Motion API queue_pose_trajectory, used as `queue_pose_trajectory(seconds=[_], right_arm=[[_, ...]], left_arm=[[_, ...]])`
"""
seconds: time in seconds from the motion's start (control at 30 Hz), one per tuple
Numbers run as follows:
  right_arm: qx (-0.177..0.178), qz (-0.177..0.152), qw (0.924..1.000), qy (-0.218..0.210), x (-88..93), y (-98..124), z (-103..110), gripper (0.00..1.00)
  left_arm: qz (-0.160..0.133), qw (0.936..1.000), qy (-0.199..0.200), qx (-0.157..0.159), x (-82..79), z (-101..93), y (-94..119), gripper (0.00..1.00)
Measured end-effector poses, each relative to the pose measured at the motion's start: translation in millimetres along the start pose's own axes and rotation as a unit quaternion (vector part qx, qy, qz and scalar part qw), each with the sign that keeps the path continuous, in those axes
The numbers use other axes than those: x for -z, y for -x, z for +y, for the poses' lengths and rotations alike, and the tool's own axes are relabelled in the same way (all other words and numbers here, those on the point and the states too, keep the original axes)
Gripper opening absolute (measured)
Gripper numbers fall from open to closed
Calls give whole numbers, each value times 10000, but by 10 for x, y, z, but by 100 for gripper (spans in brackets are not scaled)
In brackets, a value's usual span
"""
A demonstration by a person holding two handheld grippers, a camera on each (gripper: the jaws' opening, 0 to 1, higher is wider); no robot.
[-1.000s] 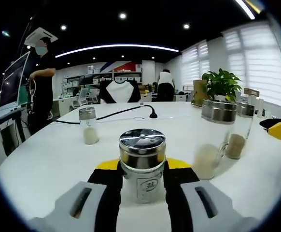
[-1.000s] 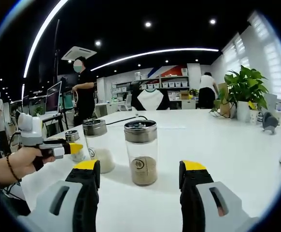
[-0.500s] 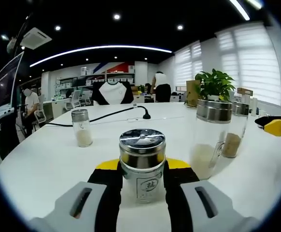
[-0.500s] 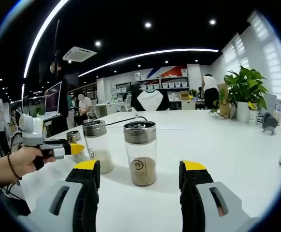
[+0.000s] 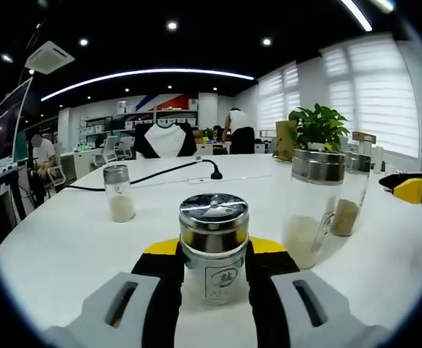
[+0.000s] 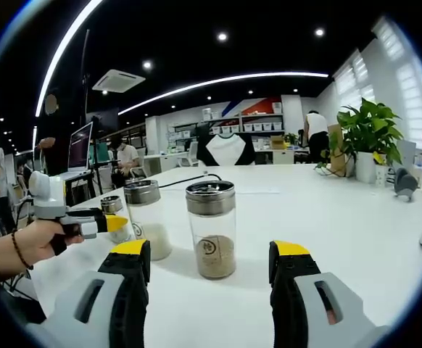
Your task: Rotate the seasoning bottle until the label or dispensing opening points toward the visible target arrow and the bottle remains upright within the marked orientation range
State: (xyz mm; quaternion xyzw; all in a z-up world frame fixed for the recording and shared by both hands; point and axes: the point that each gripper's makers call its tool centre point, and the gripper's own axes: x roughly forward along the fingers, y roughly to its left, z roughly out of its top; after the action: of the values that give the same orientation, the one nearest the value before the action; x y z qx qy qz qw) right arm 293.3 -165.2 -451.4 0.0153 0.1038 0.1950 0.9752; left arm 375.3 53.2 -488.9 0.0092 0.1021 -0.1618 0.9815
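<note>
A small seasoning bottle point(image 5: 213, 246) with a shiny metal cap and a label facing the camera stands upright between my left gripper point(image 5: 212, 255)'s jaws, which are shut on it. The same small bottle point(image 6: 114, 219) sits at the left in the right gripper view, at the tip of the left gripper point(image 6: 95, 222) held by a hand. My right gripper point(image 6: 209, 262) is open, its jaws apart, with a tall bottle of brown seasoning point(image 6: 212, 229) standing a little ahead of it. Beside that stands a tall bottle of white seasoning point(image 6: 147, 219).
The white round table point(image 5: 73, 239) also carries another small shaker point(image 5: 117, 193) at the back left, a black cable point(image 5: 169, 171) and a potted plant point(image 5: 320, 127). The two tall bottles point(image 5: 314, 206) stand right of my left gripper. People stand and sit behind the table.
The left view has swung slightly, shifting the far shaker and tall bottles leftward in the picture. People in the background have moved. Both grippers' holds are unchanged.
</note>
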Motion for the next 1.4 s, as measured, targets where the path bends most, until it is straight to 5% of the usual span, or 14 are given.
queue_pose_trajectory(seconds=[0.43,0.67,1.1,1.4], right_arm=[[14,27,10000,12,13,0,-16,67],[7,71,10000,16,39,-7,-7,67],[-7,61,10000,51,21,-21,14,67],[-6,65,10000,54,26,-26,9,67]], left_arm=[[-75,9998,-196,-38,-11,75,182,42],[-146,9990,-410,89,-53,86,399,39],[-253,9986,-370,278,-132,13,456,36],[-251,9991,-338,63,-103,220,669,36]])
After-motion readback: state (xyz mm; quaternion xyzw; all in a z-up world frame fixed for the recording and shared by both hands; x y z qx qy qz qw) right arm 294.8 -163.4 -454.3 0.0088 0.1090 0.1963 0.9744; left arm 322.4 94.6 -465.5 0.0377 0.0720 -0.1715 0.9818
